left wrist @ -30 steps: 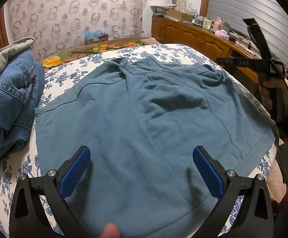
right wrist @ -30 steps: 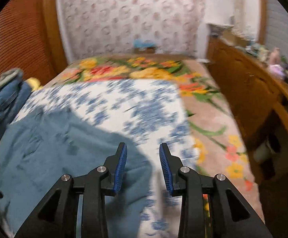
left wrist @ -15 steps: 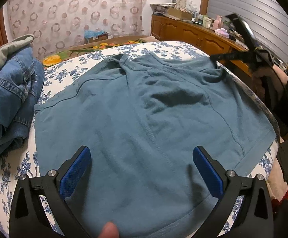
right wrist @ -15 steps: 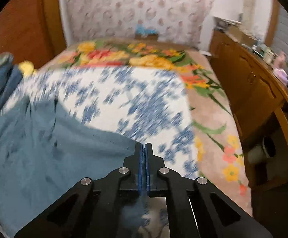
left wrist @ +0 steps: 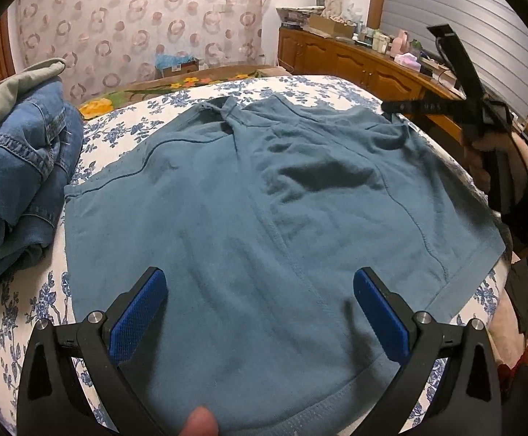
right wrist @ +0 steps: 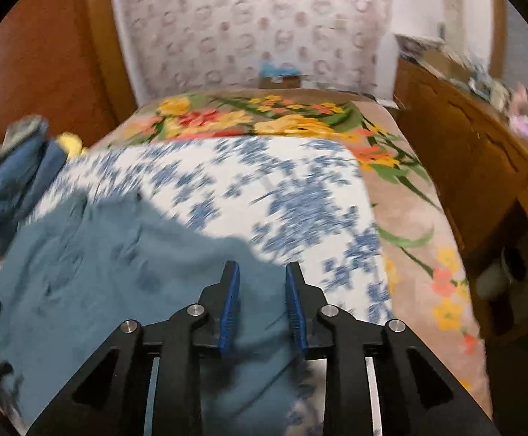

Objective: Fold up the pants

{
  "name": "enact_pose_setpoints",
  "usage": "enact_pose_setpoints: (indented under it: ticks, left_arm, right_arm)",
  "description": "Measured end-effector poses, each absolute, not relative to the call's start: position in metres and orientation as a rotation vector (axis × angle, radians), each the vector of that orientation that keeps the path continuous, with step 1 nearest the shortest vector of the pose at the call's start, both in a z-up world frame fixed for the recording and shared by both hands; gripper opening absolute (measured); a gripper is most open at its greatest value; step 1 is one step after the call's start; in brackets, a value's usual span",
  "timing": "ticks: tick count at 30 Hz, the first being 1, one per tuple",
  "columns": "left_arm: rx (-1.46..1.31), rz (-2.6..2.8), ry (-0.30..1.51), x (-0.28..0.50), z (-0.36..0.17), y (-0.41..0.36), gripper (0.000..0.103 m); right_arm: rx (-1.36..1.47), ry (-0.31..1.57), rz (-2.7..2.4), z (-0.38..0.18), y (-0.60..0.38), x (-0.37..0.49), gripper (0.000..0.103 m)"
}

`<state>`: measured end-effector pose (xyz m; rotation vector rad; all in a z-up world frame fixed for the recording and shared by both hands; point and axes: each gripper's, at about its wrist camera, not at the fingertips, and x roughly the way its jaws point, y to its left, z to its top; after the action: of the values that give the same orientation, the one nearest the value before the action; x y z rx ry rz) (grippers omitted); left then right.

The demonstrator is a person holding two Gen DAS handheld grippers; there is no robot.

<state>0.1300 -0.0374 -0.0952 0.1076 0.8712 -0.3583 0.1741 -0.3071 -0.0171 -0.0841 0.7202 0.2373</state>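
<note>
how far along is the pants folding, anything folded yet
Done: the teal pants lie spread flat on the floral bedsheet, with no fold made.
In hand: nothing. The left gripper hovers over the near hem, jaws wide open. The right gripper sits at the far right corner; its jaws have just been opening, cloth under them but not pinched.
Left: every fold.

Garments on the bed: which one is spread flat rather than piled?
The teal shorts, laid open flat across the floral bedsheet. The blue jeans sit in a crumpled pile at the left edge, with a grey garment on top.
</note>
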Motion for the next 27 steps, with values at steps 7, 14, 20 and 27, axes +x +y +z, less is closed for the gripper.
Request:
enact_pose_setpoints:
  ticks: [7,14,20,27]
  left_arm:
    - [0.101,-0.33,0.856,0.115,-0.092,-0.021,0.103]
    - [0.073,-0.247,0.826,0.095,-0.091,0.019,0.103]
    - [0.015,-0.216,0.82,0.078,-0.093,0.048,0.086]
    - [-0.006,-0.209,0.831,0.052,-0.096,0.059,0.065]
  right_arm:
    - [-0.104,0.725,0.208,-0.024,-0.311,0.166,0.031]
    - [-0.063,0.687,0.292,-0.021,-0.302,0.116,0.038]
    - [-0.067,0.664,0.342,-0.025,-0.292,0.07,0.059]
    - [-0.064,0.648,0.362,-0.028,-0.288,0.037,0.06]
